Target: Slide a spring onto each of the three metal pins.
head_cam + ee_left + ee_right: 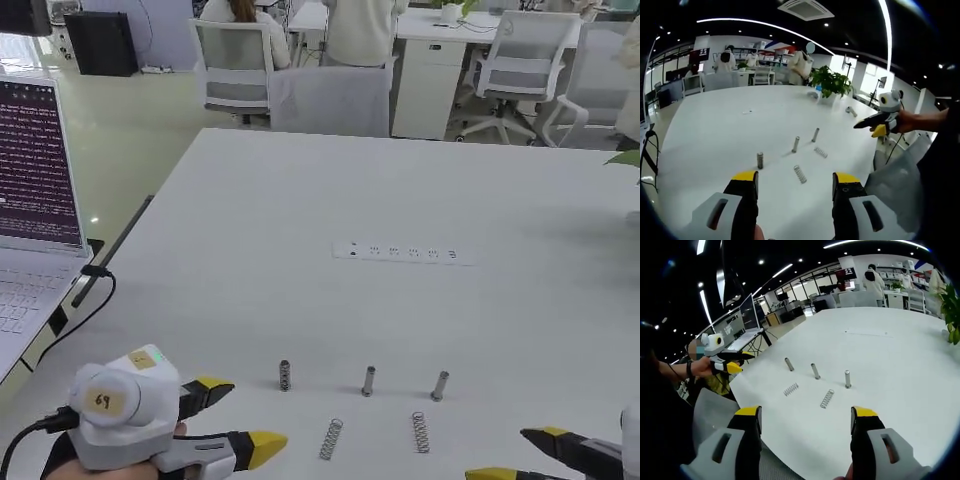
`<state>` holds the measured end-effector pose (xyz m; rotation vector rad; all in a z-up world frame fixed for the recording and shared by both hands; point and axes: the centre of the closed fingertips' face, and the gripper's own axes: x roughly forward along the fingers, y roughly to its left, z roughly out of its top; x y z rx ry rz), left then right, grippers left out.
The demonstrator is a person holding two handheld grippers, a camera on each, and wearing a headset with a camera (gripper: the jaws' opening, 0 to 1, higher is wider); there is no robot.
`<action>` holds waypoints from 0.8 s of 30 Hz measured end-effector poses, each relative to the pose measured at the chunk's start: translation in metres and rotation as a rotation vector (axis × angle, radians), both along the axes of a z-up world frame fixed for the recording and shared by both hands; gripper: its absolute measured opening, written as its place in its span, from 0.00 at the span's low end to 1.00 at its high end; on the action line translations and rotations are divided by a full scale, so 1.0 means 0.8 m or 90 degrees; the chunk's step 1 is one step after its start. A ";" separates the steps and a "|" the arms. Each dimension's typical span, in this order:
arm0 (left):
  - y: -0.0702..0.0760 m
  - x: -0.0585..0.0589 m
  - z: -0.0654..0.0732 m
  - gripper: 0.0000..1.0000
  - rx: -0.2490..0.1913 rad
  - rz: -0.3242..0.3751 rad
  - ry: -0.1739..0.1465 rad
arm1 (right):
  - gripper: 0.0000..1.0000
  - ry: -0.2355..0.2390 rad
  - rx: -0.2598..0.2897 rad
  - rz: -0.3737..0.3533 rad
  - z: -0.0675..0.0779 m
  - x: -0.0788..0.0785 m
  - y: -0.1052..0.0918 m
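Note:
Three short metal pins stand in a row near the front of the white table (400, 180). The left pin (285, 375) wears a spring; the middle pin (368, 381) and the right pin (439, 385) are bare. Two loose springs (331, 439) (421, 431) lie flat just in front of them. My left gripper (245, 415) hovers open and empty at the front left, a short way from the sprung pin (760, 160). My right gripper (508, 455) is open and empty at the front right, with the bare pins (815, 371) (847, 378) and a spring (827, 398) ahead of it.
An open laptop (30, 200) sits off the table's left edge, with a black cable (90, 290) beside it. A white power strip (400, 252) lies mid-table. A potted plant (830, 82) stands at the far right. Office chairs (330, 100) and people are behind the table.

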<state>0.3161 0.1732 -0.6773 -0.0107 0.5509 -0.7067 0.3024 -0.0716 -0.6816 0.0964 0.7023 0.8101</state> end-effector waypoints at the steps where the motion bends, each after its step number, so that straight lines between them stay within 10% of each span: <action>1: 0.000 0.000 -0.001 0.55 0.000 -0.001 0.000 | 0.71 0.000 -0.001 0.000 0.000 0.000 0.000; 24: -0.037 0.013 -0.029 0.52 0.015 -0.019 0.028 | 0.70 0.004 -0.001 -0.010 0.001 -0.013 -0.009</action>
